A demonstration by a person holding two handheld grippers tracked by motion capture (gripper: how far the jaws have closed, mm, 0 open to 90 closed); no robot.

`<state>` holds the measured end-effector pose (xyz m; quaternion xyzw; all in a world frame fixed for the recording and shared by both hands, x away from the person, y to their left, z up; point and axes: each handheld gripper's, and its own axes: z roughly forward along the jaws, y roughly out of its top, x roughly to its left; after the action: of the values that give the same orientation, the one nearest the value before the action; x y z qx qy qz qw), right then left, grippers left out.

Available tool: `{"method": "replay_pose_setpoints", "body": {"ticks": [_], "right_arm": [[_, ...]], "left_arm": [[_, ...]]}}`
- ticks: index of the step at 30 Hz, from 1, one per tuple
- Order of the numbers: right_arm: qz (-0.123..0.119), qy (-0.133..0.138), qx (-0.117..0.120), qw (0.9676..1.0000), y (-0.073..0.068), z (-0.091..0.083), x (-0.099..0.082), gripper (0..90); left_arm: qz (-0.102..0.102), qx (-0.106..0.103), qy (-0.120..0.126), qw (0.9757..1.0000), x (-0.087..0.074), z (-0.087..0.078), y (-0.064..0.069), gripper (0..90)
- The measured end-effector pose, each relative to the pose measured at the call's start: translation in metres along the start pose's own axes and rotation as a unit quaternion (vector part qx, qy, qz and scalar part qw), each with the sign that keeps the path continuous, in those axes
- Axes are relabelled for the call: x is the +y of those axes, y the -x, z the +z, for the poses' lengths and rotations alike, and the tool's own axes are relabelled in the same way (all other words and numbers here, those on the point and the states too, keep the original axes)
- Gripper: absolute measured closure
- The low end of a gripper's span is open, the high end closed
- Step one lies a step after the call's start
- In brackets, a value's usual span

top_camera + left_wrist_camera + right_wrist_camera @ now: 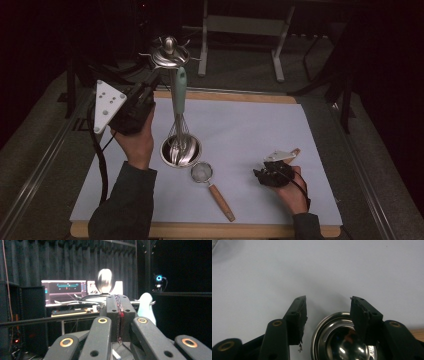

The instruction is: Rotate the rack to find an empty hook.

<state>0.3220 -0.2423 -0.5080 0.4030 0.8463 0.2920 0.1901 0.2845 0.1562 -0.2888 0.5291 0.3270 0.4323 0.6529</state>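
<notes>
Lifting a steel lid at upper left of the high view with our left gripper, fingers pinching its rim, we next set it down while the right gripper, fingers spread, straddles a ladle.

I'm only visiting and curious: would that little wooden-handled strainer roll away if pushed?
Probably not: the strainer lies flat on the white sheet, and its long handle should make it swivel rather than roll. It looks light, with a small mesh bowl. That mesh may dent if squeezed.
</notes>
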Motion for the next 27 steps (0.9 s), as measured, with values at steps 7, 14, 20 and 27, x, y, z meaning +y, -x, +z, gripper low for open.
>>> {"method": "replay_pose_setpoints", "body": {"ticks": [7, 14, 20, 27], "right_arm": [[0.005, 0.003, -0.003, 1.0, 0.002, -0.002, -0.001, 46.7], [0.006, 0.005, -0.003, 1.0, 0.003, -0.004, -0.001, 46.5], [0.005, 0.002, -0.002, 1.0, 0.003, -0.002, -0.002, 46.5], [0.004, 0.001, 0.0, 1.0, 0.002, -0.001, -0.002, 46.4]], "left_arm": [[-0.005, 0.007, 0.0, 1.0, -0.002, 0.002, -0.005, 89.0], [-0.008, 0.016, -0.002, 0.9998, -0.002, 0.004, -0.013, 88.5], [-0.016, 0.022, -0.006, 0.9996, -0.005, 0.009, -0.021, 88.3], [-0.007, 0.026, -0.015, 0.9995, -0.003, 0.014, -0.029, 89.8]]}}
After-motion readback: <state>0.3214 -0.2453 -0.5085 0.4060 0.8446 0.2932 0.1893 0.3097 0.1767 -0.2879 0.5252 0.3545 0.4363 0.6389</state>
